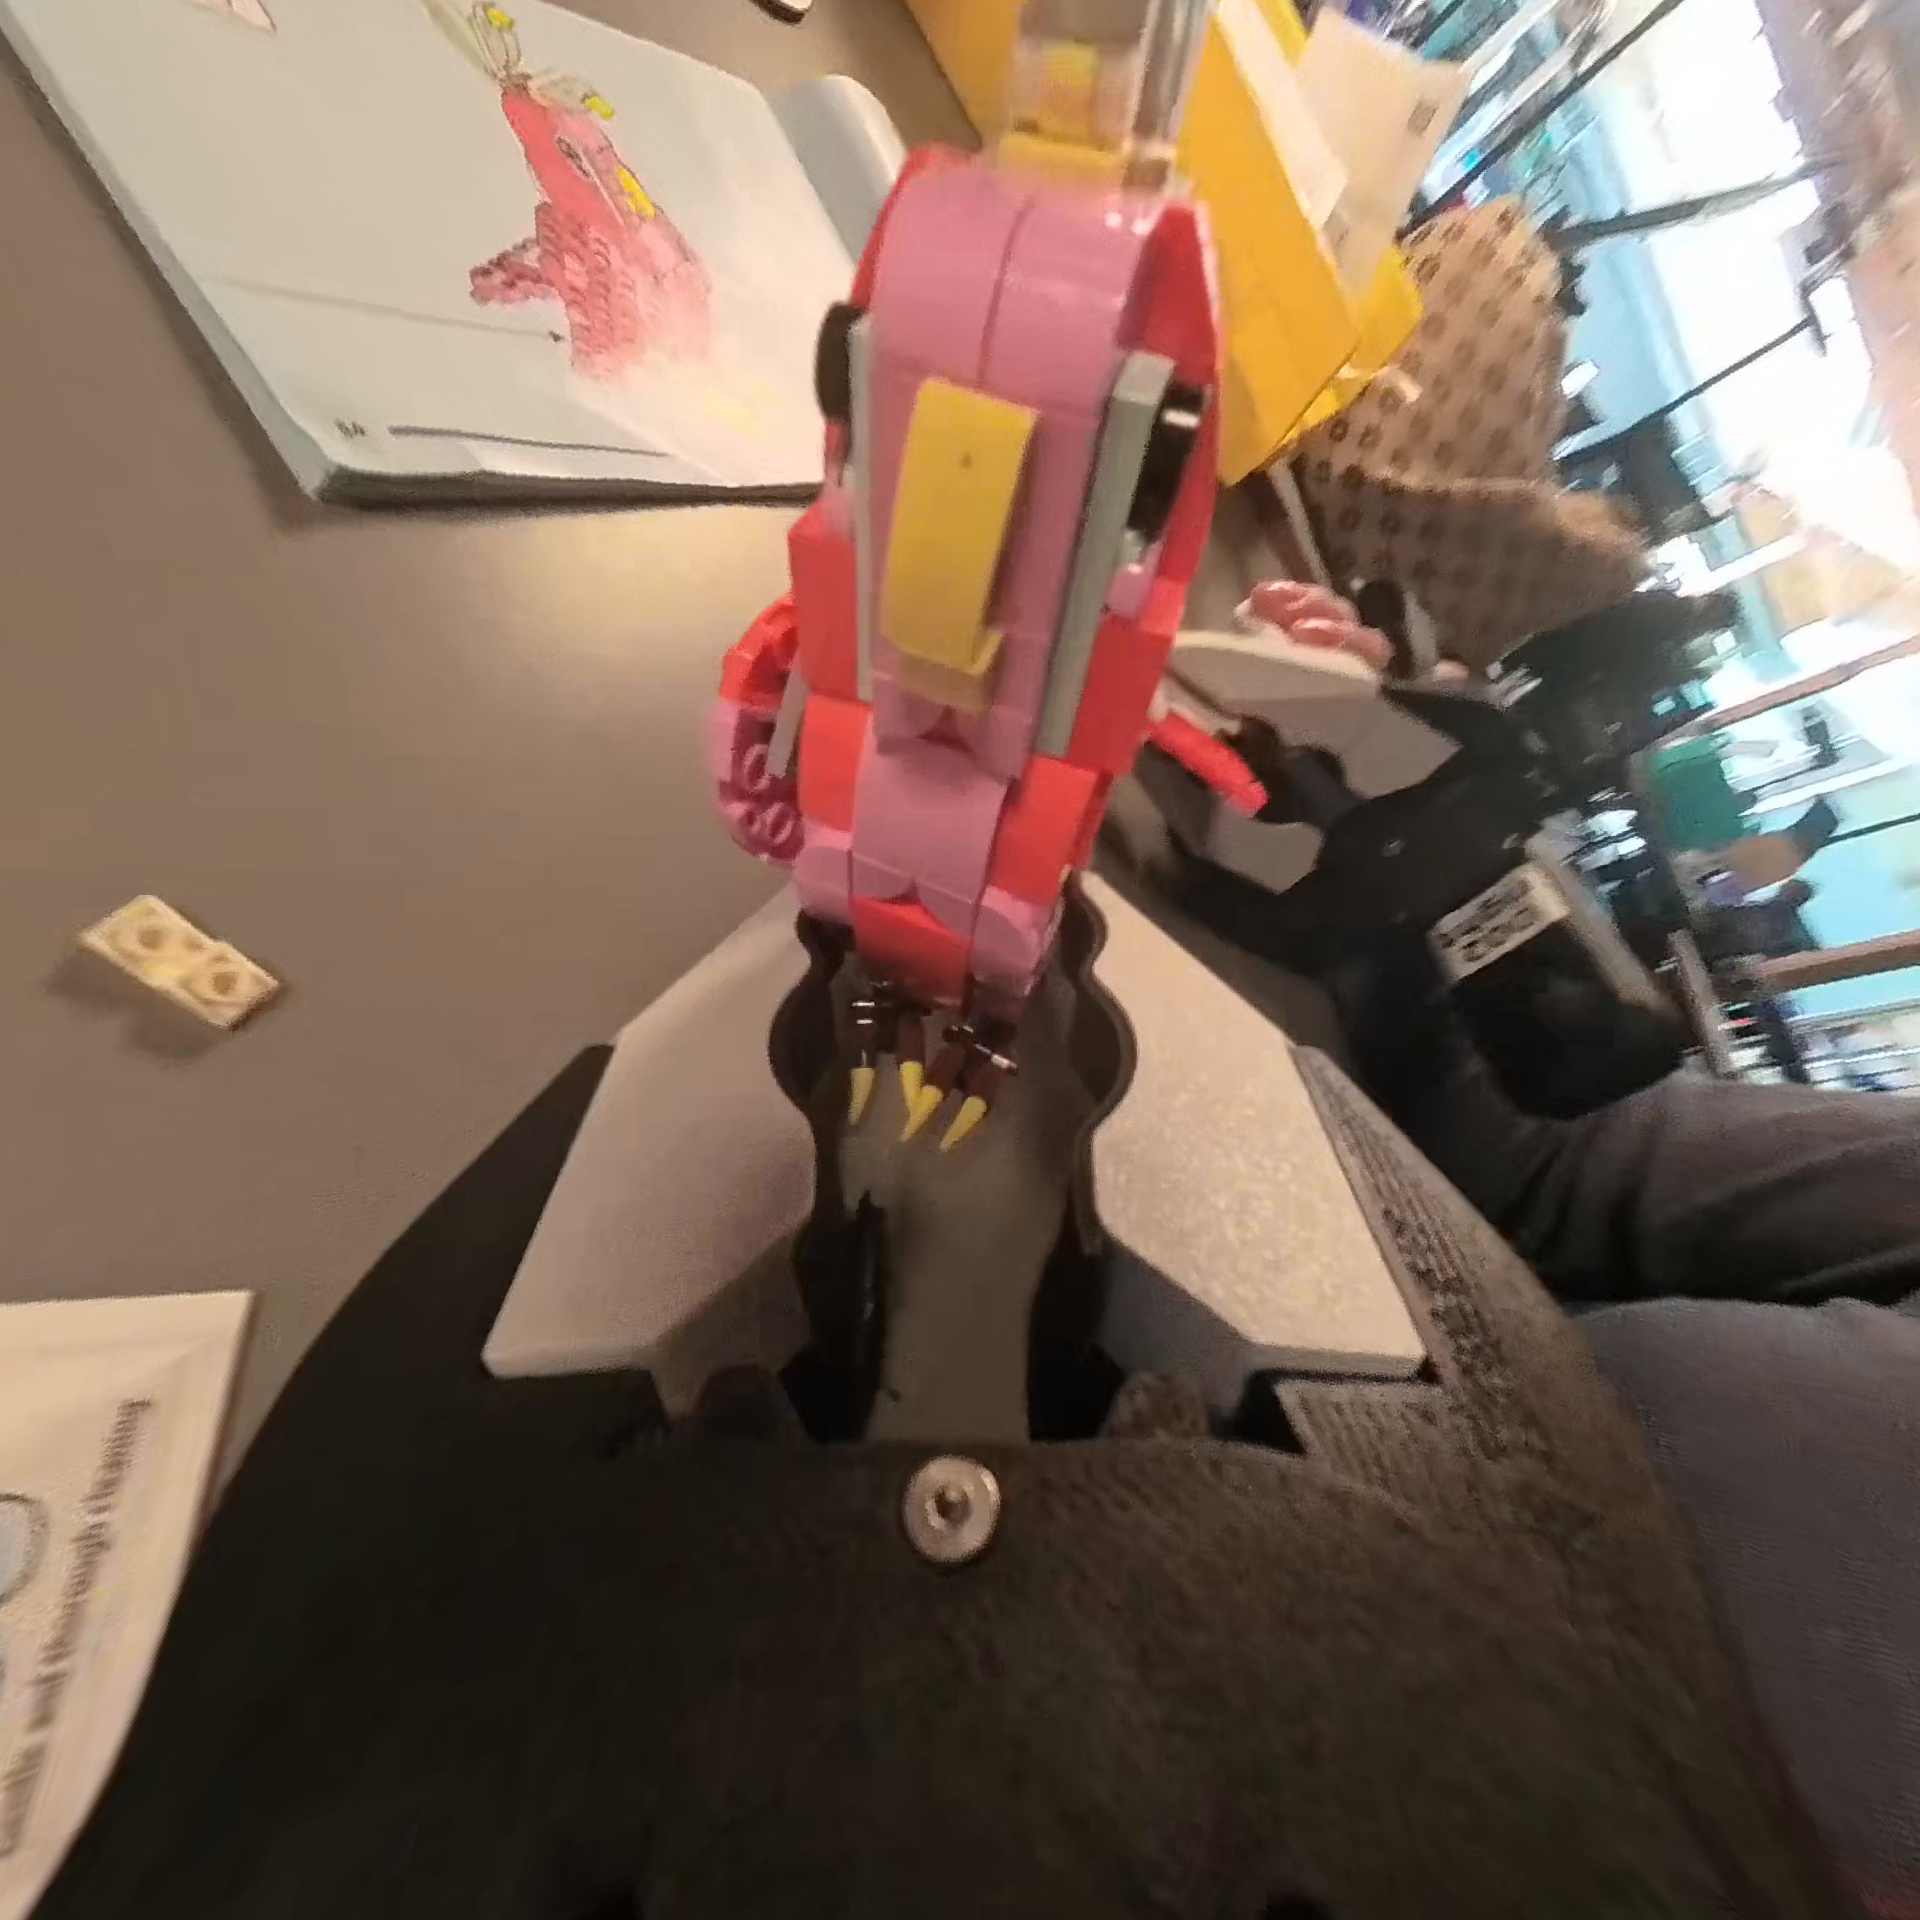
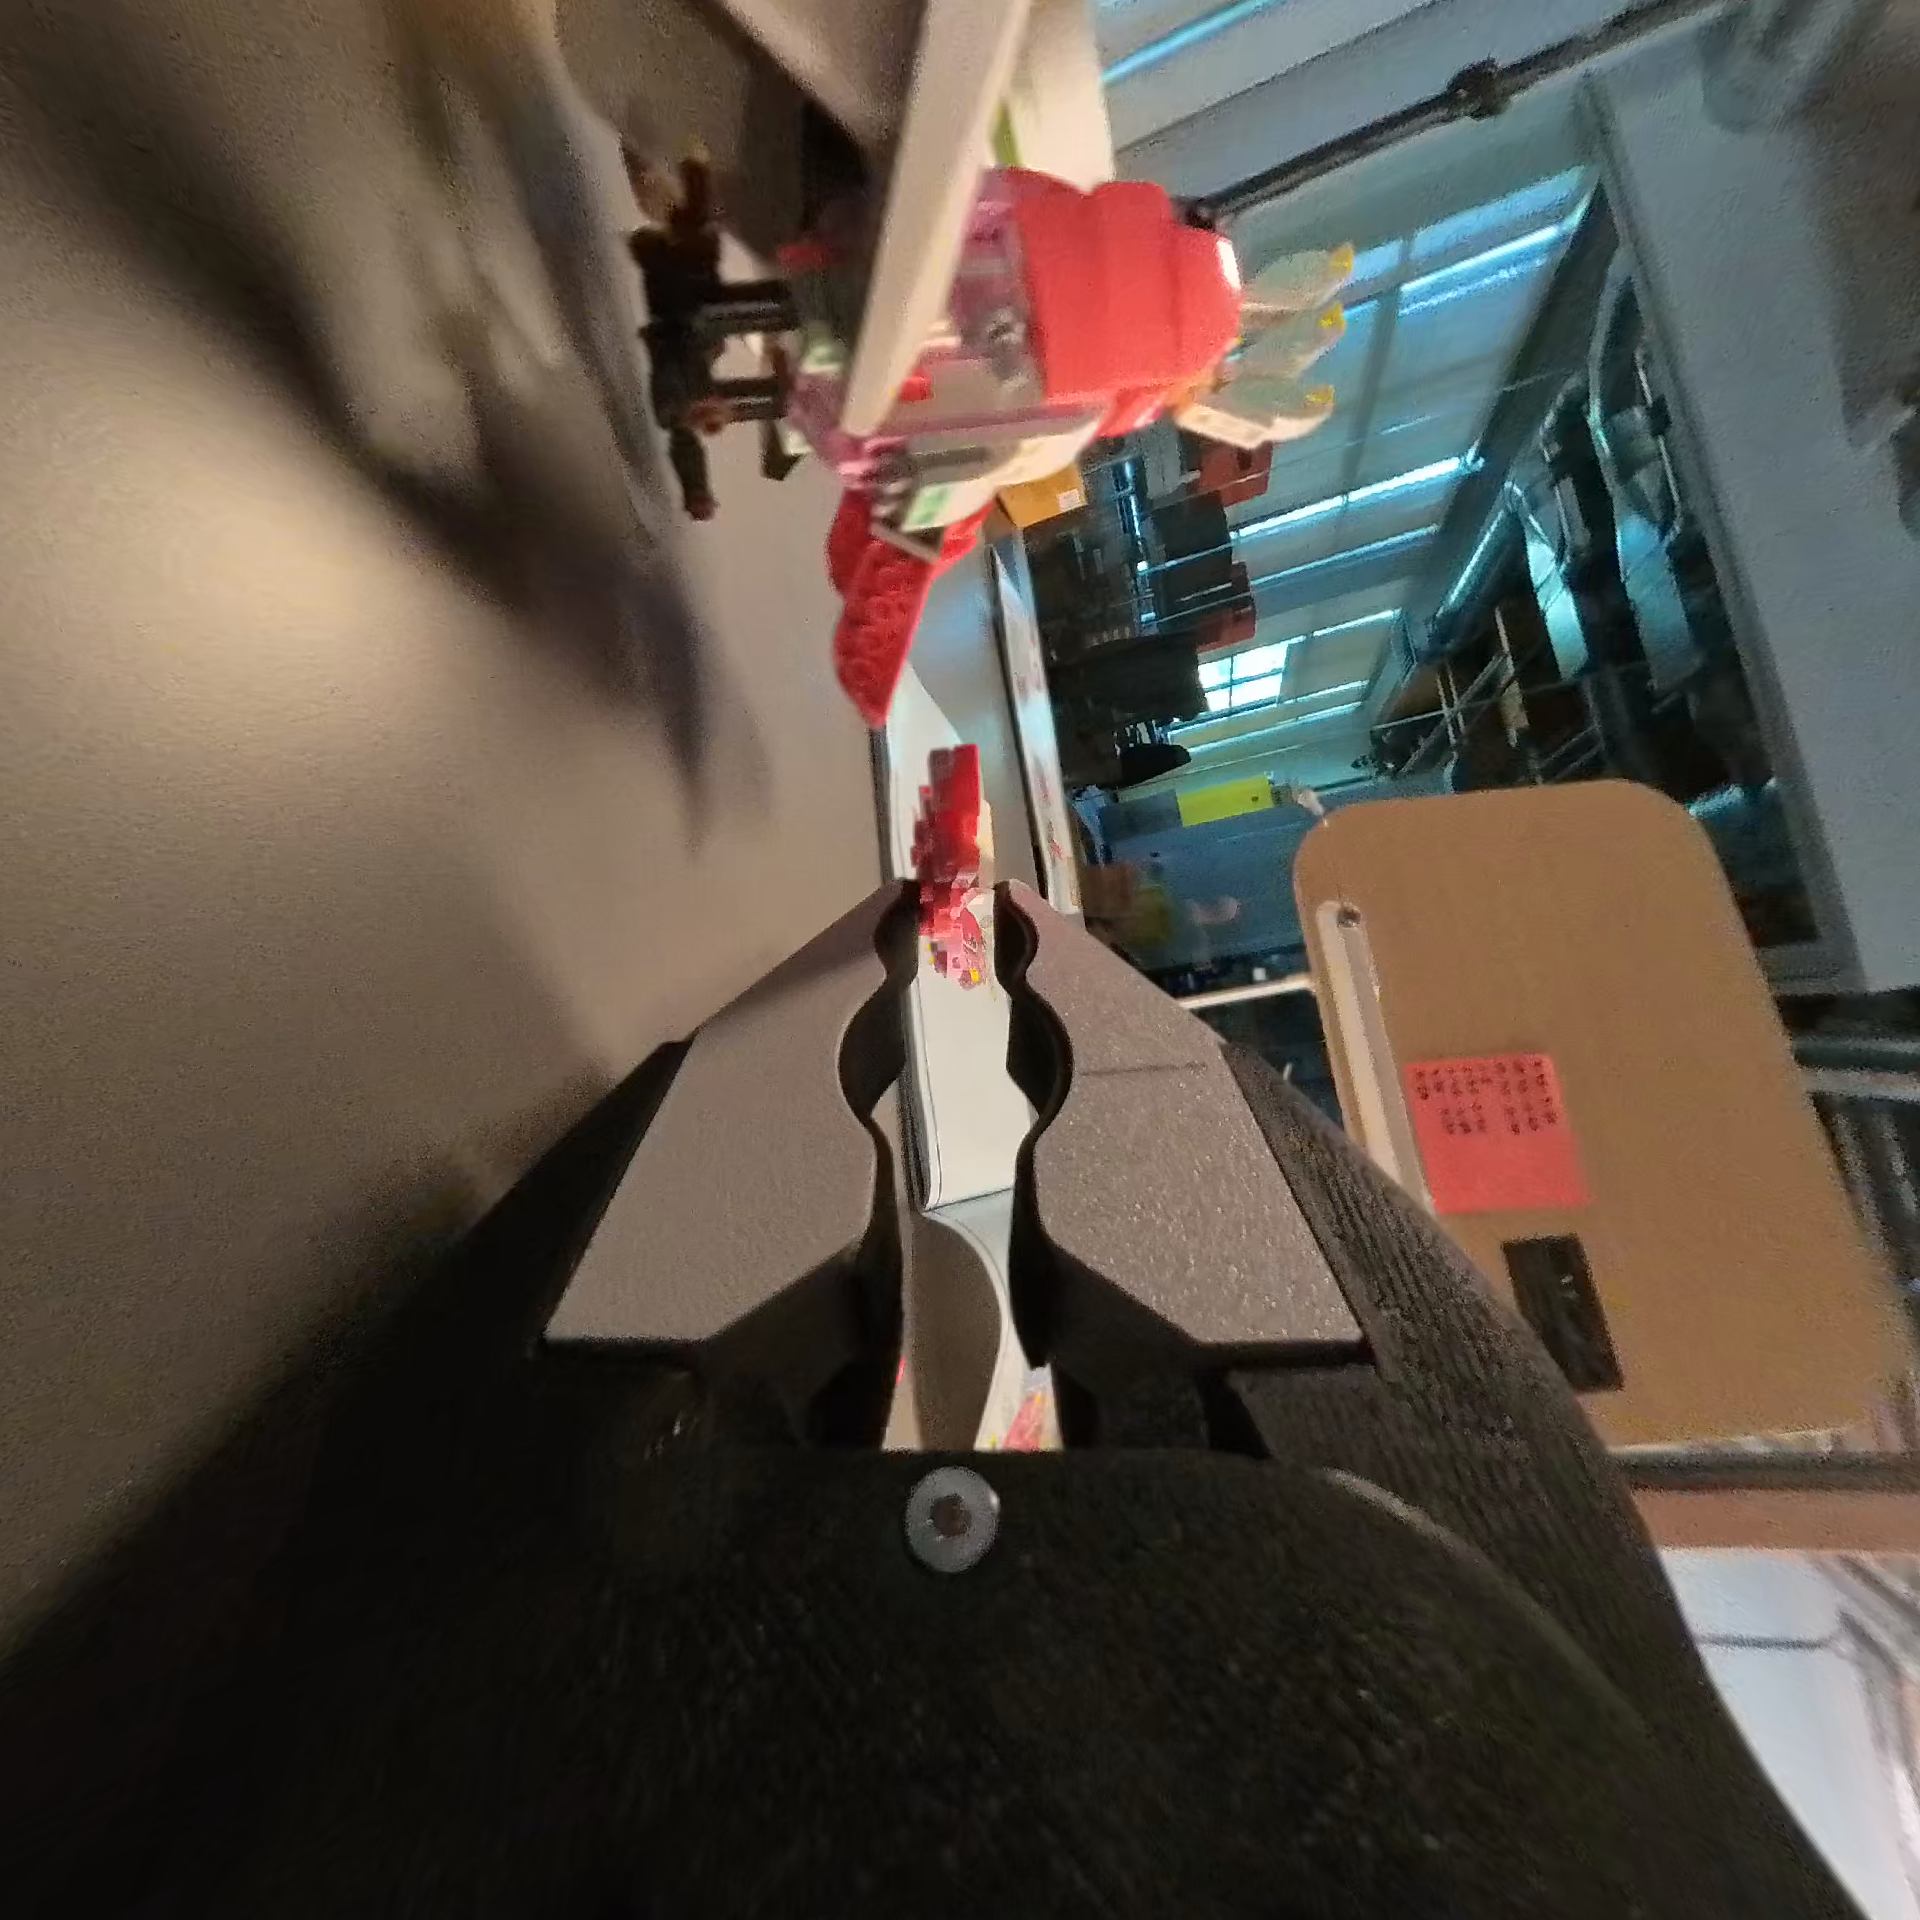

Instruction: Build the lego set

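A brick-built bird (image 1: 987, 582) in pink and red, with a yellow beak and dark clawed feet, fills the middle of the left wrist view. My left gripper (image 1: 935, 935) is shut on its lower body and holds it above the table. The right wrist view shows the same bird (image 2: 1101, 312) farther off, with the left gripper's white finger (image 2: 935, 208) across it. My right gripper (image 2: 956, 904) is shut on a small red and pink brick piece (image 2: 951, 821) that sticks out past its fingertips. It also shows to the right of the bird in the left wrist view (image 1: 1309, 675).
An open instruction booklet (image 1: 468, 260) lies on the grey table (image 1: 312, 675). A tan two-stud plate (image 1: 177, 961) lies loose at the left. A printed sheet (image 1: 83, 1455) is at the lower left. A yellow box (image 1: 1278, 208) stands behind. A tan chair back (image 2: 1610, 935) is at the right. About 9 centimetres separates my left fingertips from my right.
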Tool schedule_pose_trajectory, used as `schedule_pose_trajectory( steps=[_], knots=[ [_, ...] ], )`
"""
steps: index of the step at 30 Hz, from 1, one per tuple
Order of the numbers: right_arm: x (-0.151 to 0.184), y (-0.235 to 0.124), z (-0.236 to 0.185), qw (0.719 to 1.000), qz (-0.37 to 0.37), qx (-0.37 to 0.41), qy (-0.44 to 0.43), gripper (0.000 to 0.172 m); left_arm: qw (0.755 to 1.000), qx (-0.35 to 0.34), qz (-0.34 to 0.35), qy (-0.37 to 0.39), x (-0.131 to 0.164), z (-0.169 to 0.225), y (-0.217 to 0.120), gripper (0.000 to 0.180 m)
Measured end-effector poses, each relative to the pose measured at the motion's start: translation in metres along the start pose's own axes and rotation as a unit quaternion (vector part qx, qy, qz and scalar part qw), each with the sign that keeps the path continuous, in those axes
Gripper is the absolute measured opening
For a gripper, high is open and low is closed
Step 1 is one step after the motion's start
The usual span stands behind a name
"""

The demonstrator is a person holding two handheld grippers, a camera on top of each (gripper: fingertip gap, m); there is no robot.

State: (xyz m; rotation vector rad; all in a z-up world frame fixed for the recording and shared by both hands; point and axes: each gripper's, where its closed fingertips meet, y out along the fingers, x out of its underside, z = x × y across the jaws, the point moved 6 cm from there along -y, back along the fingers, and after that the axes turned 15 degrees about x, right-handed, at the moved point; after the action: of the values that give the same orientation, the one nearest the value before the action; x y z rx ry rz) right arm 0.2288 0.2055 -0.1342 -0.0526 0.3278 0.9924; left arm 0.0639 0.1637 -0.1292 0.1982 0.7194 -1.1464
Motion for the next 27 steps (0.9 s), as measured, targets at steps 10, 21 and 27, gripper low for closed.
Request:
schedule_pose_trajectory(
  steps=[10, 21, 27],
  knots=[
    [-0.007, -0.001, -0.02, 0.982, 0.004, -0.039, -0.182, 0.011, 0.993, 0.075, 0.065, -0.061, 0.001, -0.003, 0.0, 0.04],
    [-0.014, -0.02, -0.009, 0.975, -0.017, -0.184, -0.125, 0.039, 0.996, 0.062, 0.062, -0.024, 0.004, -0.002, 0.003, 0.04],
    [-0.029, -0.023, 0.037, 0.933, -0.087, -0.244, 0.249, 0.055, 0.996, 0.076, 0.043, -0.006, 0.008, 0.004, 0.005, 0.04]
  ],
)
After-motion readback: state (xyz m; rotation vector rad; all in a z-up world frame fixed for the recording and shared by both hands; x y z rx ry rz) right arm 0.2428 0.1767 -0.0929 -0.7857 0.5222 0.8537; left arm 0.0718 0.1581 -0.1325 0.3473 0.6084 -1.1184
